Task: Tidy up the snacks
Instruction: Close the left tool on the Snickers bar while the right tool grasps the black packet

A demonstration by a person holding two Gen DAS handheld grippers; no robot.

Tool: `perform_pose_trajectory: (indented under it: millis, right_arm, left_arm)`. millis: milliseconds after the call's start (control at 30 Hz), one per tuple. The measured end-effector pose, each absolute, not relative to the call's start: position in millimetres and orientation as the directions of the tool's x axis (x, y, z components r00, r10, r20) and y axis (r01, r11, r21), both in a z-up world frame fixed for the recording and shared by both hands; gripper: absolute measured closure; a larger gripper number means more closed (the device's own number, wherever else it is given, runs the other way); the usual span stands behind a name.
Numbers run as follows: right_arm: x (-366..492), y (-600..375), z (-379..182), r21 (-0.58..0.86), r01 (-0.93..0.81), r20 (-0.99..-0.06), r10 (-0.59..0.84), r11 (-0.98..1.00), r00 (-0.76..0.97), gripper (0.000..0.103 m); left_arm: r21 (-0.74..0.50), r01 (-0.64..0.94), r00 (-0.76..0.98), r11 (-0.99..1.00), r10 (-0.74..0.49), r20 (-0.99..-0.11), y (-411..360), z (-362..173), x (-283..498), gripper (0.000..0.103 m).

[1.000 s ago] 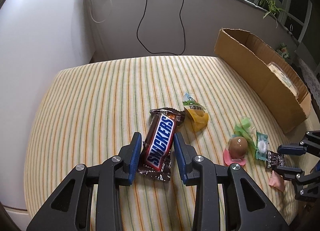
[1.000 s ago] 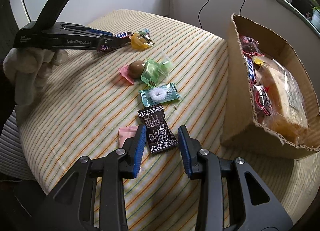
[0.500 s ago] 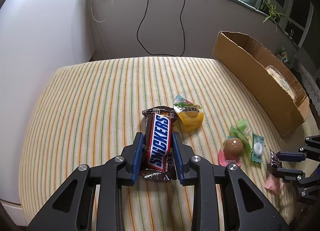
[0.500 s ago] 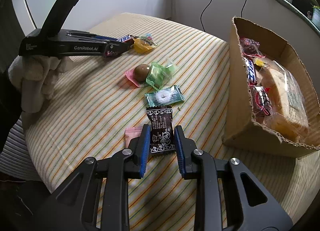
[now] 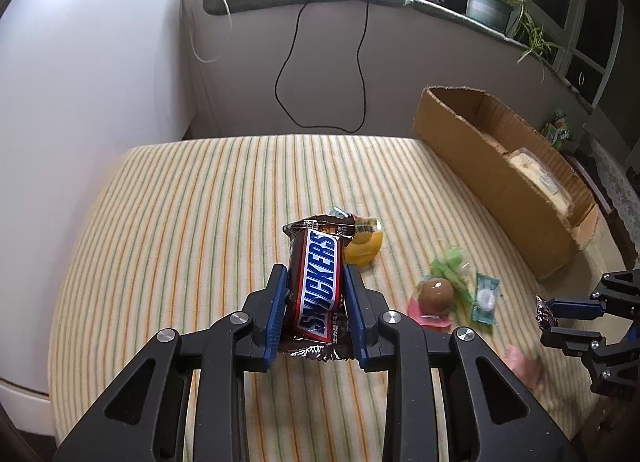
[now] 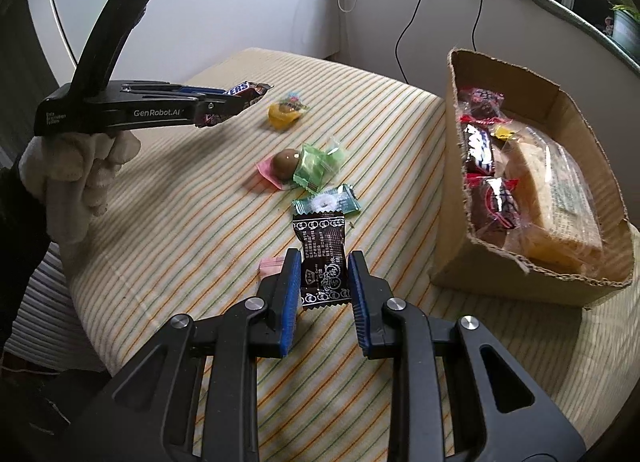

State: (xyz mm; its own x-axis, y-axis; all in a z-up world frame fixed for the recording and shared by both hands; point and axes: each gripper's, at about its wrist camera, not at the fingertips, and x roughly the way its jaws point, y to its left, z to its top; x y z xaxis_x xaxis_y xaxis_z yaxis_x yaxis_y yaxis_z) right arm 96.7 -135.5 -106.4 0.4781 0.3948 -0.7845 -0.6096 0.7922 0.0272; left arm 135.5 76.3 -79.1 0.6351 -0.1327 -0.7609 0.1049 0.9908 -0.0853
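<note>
My left gripper (image 5: 314, 282) is shut on a Snickers bar (image 5: 318, 282) and holds it above the striped table (image 5: 180, 222); it also shows in the right wrist view (image 6: 240, 96). My right gripper (image 6: 323, 268) is shut on a black candy packet (image 6: 322, 256), lifted a little off the table; it shows at the right of the left wrist view (image 5: 560, 314). The cardboard box (image 6: 452, 166) at the right holds several snacks and a bread pack.
On the table lie a yellow jelly cup (image 6: 282, 114), a brown ball candy on a pink wrapper (image 6: 286, 162), a green packet (image 6: 318, 164), a teal mint packet (image 6: 326, 202) and a pink packet (image 6: 270, 264). The table edge is near my right gripper.
Both grippers closed on their snacks, the left on the Snickers bar and the right on the black packet, and lifted them off the table.
</note>
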Motion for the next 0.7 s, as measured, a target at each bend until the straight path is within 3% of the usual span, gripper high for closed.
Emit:
perform_pose_trajectory:
  millis: [700]
  right_arm:
    - [101.2, -178.5, -62.6, 0.024, -0.561, -0.718, 0.405, 0.828, 0.567, 0.078]
  left_arm:
    - [-0.091, 0.216, 0.675, 0.972, -0.216, -0.705, 6.9, -42.0, 149.7, 0.076]
